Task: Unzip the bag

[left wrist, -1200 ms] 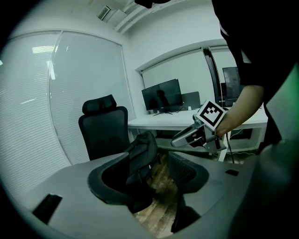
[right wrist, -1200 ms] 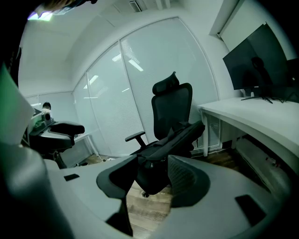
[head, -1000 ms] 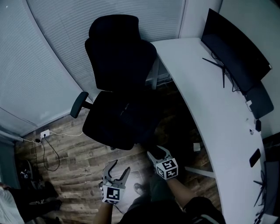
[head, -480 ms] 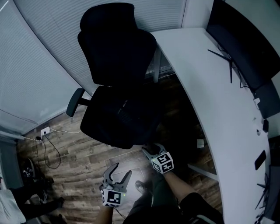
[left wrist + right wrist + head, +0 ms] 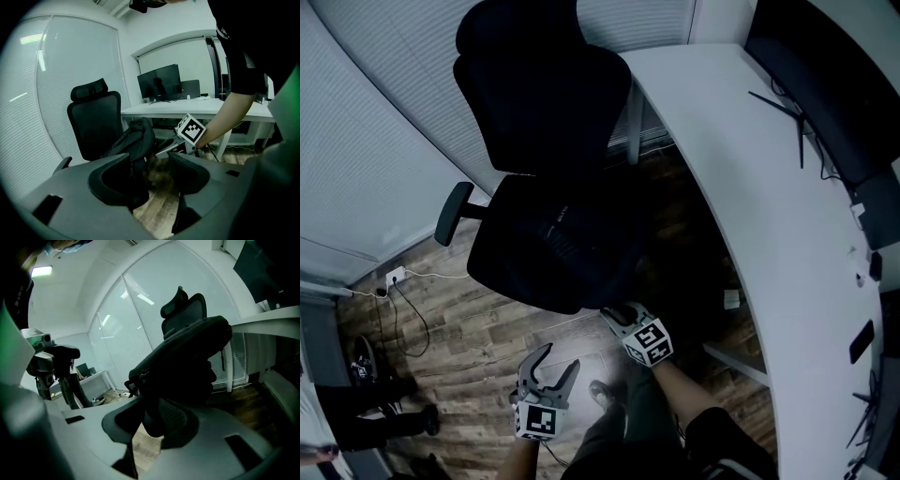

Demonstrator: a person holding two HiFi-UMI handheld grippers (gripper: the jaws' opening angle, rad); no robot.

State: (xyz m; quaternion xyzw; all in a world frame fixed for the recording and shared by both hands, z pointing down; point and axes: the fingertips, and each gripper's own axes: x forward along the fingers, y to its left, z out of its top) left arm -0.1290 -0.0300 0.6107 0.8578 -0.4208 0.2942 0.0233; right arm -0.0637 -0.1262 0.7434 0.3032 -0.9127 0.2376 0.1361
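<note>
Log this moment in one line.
left tongs: open, empty | right tongs: closing, part of black fabric backpack between them | backpack: on black office chair

Black bag (image 5: 136, 138) on a black chair (image 5: 539, 103), and I'm getting almost no contrast between the two. The floor (image 5: 478, 347) reads as brown wood-grain planks. The table (image 5: 750, 187) is plain white, the monitor (image 5: 825, 84) on it black. The blinds (image 5: 375, 159) are pale grey with fine stripes. My left claw (image 5: 560, 356) is grey, its cube (image 5: 536, 420) white with black square markers. There's a white cable (image 5: 441, 276) along the floor.
</note>
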